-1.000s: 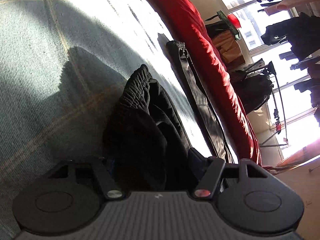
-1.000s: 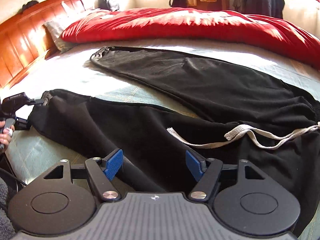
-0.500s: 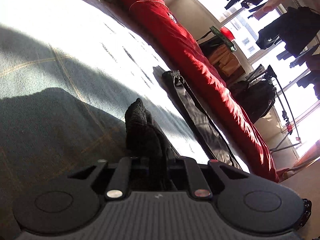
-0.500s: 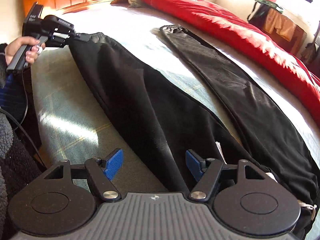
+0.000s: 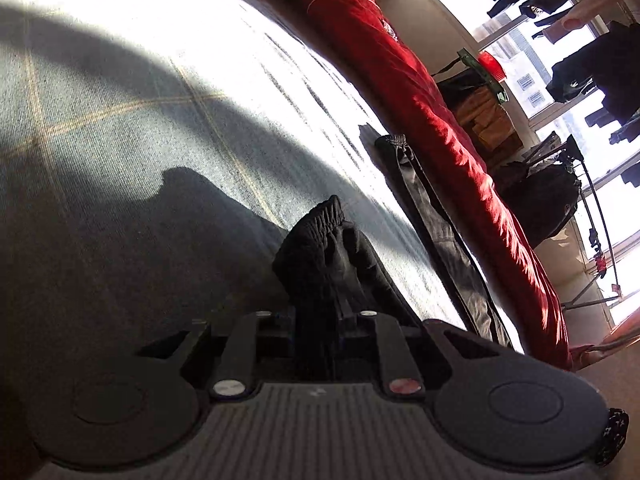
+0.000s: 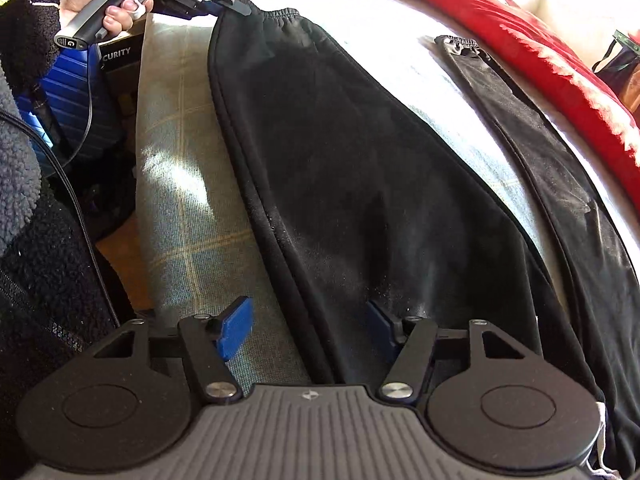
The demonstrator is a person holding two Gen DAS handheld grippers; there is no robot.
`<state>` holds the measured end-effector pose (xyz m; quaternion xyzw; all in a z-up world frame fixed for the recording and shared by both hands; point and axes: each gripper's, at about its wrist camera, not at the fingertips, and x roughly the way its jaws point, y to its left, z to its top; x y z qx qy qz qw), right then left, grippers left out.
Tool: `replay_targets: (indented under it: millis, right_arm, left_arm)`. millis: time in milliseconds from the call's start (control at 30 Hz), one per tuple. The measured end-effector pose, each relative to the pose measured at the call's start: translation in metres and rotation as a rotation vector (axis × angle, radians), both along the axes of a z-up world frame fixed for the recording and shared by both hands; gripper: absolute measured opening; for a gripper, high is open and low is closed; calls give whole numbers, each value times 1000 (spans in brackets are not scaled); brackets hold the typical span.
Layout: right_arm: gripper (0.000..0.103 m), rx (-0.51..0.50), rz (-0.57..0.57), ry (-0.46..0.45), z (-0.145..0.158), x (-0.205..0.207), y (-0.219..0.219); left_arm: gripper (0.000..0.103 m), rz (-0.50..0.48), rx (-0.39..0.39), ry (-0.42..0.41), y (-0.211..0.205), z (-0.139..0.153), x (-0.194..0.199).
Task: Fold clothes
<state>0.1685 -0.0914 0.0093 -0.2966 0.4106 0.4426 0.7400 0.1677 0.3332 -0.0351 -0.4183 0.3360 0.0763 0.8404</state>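
Two grippers on one pair of black sweatpants point(image 6: 360, 168), which lie stretched out across the bed point(image 6: 180, 168), on its pale checked blanket. Taking the bed as the reference: the pants run lengthwise along the near side of it, one leg close to the near edge, the other leg point(image 6: 540, 152) further in, toward the red duvet point(image 6: 520, 40) bunched along the far side.

Left gripper point(image 5: 316, 320) is clamped on the elastic cuff point(image 5: 320, 220) of the near leg. From its own camera you can see the black fabric bunched up and squeezed between the two fingers, with the gathered cuff sticking out past the tips and lifted a bit off the blanket. Its jaws are easing apart slightly right now, but the cloth is still pinched between them. In the right wrist view the same gripper point(image 6: 236, 6) shows up at the far end of that leg, held in a hand point(image 6: 104, 0) near the bed's edge, pulling the cuff corner taut.

Right gripper point(image 6: 312, 326) hovers low over the near leg further along. Its blue pads point(image 6: 236, 328) sit wide apart, one over bare blanket and the other over the black cloth, so the leg's seamed edge runs right between them. The jaws are closing in, but nothing is gripped yet as far as I can see.

A window point(image 5: 560, 60) with dark clothes hanging in front of it sits beyond the far side of the bed.
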Motion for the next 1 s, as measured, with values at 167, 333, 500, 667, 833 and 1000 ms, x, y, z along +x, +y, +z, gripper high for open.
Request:
replay_targets:
  millis: [167,333,500,667,833,1000]
  right_arm:
    - [67,28,-49,20,2,8,-9]
    - [67,55,-75,35,3,18,-7]
    - [67,71,-108,47,4,29,-1]
    - [67,69,-193,66,3,40,4]
    - [67,65,-277,84,-2,46,10]
    - [67,30,-242,62,-6,40,12]
  left_arm:
    - [48,2,-40,31,4,-21,-5]
    - [57,-10,-71,-32,10,-31,5]
    - [60,-43,-67,-70,17,-35,25]
    - [29,-95,35,-43,12,-32,36]
    - [21,-118,115,-14,9,-25,34]
    - [17,-93,121,-44,10,-20,21]
